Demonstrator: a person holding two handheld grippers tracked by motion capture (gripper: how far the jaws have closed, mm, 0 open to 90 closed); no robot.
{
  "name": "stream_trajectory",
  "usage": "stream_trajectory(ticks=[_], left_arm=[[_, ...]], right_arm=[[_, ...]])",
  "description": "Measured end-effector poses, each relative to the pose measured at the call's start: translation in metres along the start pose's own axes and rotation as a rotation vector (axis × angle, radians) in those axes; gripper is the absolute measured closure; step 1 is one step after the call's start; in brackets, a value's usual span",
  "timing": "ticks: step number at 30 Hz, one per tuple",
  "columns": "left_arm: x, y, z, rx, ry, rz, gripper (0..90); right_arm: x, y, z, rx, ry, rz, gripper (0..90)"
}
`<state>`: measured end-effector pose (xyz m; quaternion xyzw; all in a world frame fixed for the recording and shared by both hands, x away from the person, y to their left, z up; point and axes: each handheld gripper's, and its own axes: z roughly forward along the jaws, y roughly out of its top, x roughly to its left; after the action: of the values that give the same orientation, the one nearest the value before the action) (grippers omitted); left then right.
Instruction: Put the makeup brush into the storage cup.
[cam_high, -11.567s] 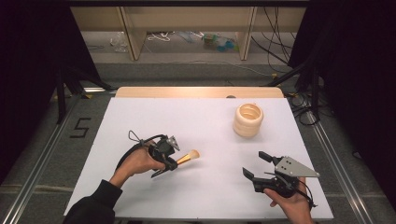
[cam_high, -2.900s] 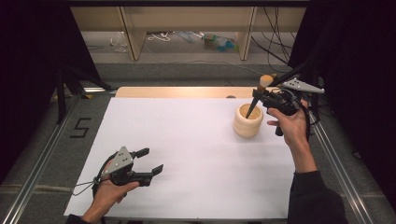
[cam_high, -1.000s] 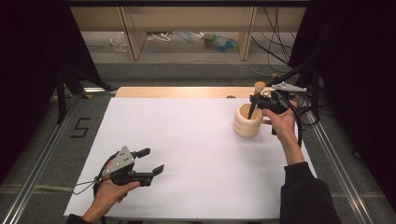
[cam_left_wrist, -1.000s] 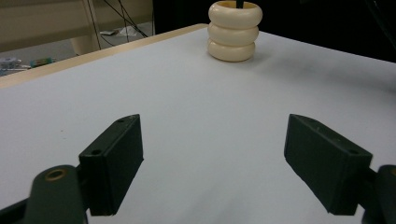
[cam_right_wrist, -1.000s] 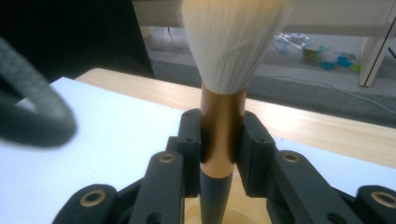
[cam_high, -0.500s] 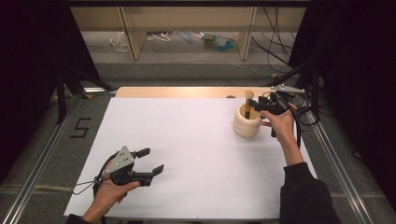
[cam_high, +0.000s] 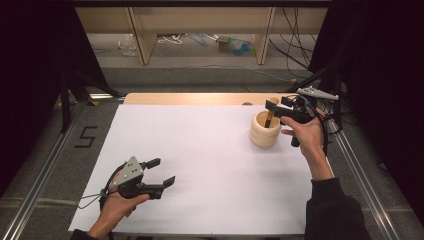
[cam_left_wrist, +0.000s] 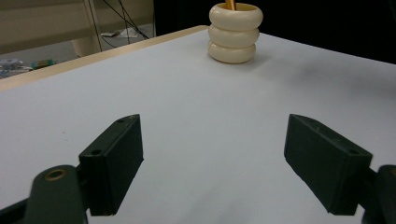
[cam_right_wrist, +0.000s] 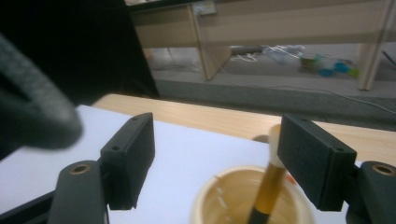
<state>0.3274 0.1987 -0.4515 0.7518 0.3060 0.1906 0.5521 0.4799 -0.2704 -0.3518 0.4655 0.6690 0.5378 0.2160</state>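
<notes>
Right tongs (cam_high: 274, 109) raised over brush (cam_high: 269, 117) in cup (cam_high: 265, 131), just spreading, left tongs (cam_high: 162, 171) spread, low

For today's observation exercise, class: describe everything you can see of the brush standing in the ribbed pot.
The brush stands nearly upright in the cream ribbed pot, leaning slightly against its rim. Its handle looks like amber wood or bamboo, with a dark band low down and a pale tip at the top. The lower end is hidden inside the pot. The right gripper has just been opening; its jaws stand either side of the brush's top without pressing on it.
</notes>
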Motion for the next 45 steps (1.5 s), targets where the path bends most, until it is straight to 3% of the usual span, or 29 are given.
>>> stream_trajectory(ticks=[9,20,22,29,37,40,42,45], left_arm=[[0.003,0.001,-0.003,-0.011,0.015,-0.005,19.8],[0.003,0.000,-0.002,-0.010,0.014,-0.007,19.8],[0.003,0.000,-0.002,-0.009,0.014,-0.007,19.7],[0.003,0.000,-0.002,-0.012,0.012,-0.008,19.7],[0.003,0.000,-0.002,-0.009,0.012,-0.005,19.7],[0.003,0.000,-0.001,-0.012,0.006,-0.007,19.7],[0.002,0.000,-0.002,-0.006,0.012,-0.004,19.8],[0.003,0.000,-0.002,-0.009,0.011,-0.004,19.8]], right_arm=[[0.026,-0.008,-0.006,-0.022,0.068,-0.043,26.1],[0.041,-0.022,-0.015,-0.015,0.115,-0.082,24.9],[0.045,-0.025,-0.017,0.004,0.105,-0.100,24.8],[0.056,-0.036,-0.019,0.004,0.154,-0.109,23.5],[0.059,-0.047,-0.021,0.034,0.177,-0.136,21.2],[0.061,-0.052,-0.022,0.031,0.195,-0.118,21.3],[0.060,-0.055,-0.023,0.014,0.180,-0.139,22.0],[0.061,-0.059,-0.025,0.052,0.175,-0.136,22.2]])
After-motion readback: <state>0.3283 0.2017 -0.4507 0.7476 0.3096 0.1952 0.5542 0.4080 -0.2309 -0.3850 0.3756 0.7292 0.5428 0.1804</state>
